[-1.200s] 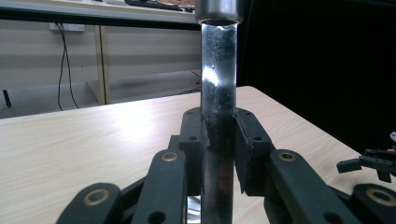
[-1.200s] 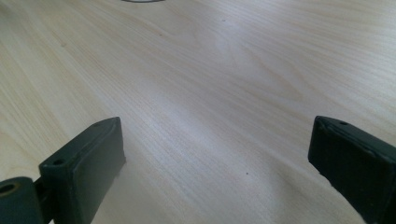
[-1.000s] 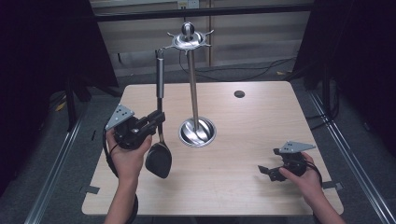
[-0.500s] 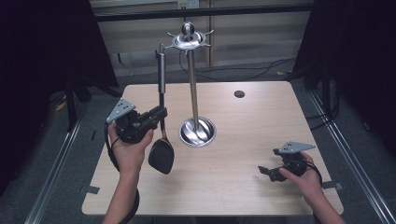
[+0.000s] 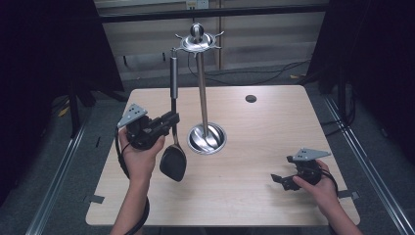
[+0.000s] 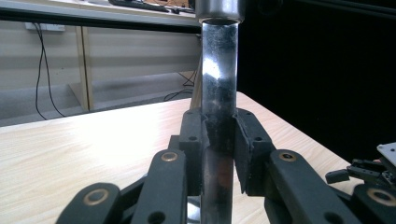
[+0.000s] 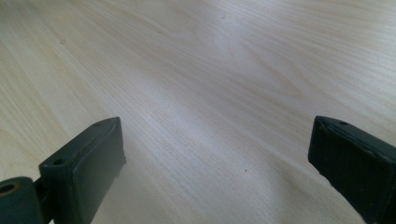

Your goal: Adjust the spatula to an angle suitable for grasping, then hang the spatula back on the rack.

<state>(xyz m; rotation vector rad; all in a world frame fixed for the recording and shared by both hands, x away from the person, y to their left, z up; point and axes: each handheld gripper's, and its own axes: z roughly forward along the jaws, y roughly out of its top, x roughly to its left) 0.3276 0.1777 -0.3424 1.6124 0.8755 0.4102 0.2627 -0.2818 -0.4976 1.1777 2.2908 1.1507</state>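
A spoon-like utensil with a black head [image 5: 173,163] and a metal handle [image 5: 173,78] hangs upright above the wooden table [image 5: 274,127]. My left gripper [image 5: 171,119] is shut on its shaft, left of the metal hanging stand [image 5: 202,93]. The handle's top reaches up beside the stand's hooked crown [image 5: 197,41]. In the left gripper view both pads [image 6: 246,140] press the shiny shaft [image 6: 218,93] between them. My right gripper [image 5: 278,179] rests low near the table's front right corner. It stands open, its jaws wide apart [image 7: 217,140] over bare wood.
The stand's round steel base [image 5: 207,138] sits mid-table. A small dark round hole [image 5: 250,98] lies at the back right. The other gripper [image 6: 369,172] shows at the lower right of the left gripper view. Dark curtains and floor rails flank the table.
My left gripper has carried the utensil slightly up and to the right, nearer the stand. The right gripper has stayed still.
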